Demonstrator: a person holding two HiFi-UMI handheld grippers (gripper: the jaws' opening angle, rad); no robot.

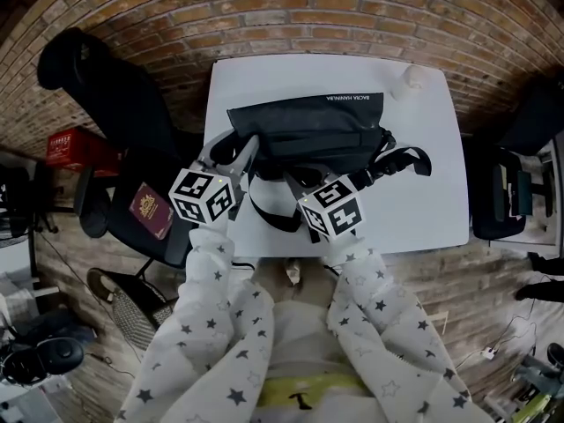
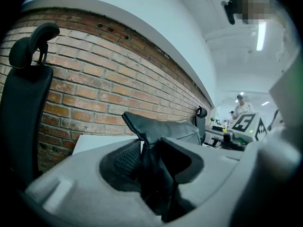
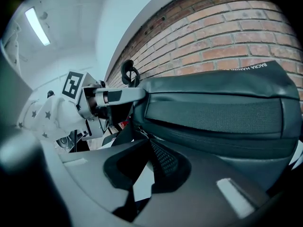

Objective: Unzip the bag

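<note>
The bag point(image 1: 308, 126) is lying on the desk point(image 1: 432, 192); the left tool point(image 2: 150, 150) is pinching its end fabric — anchoring it — while the right tool point(image 3: 145, 141) is pressing together, seemingly on the zip pull point(image 3: 138, 133).

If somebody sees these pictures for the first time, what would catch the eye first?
A black bag lies on the white table before a brick wall. The left gripper clamps the bag's left end, and the right gripper is shut on its zipper pull. A red booklet lies on the black chair at left.
</note>
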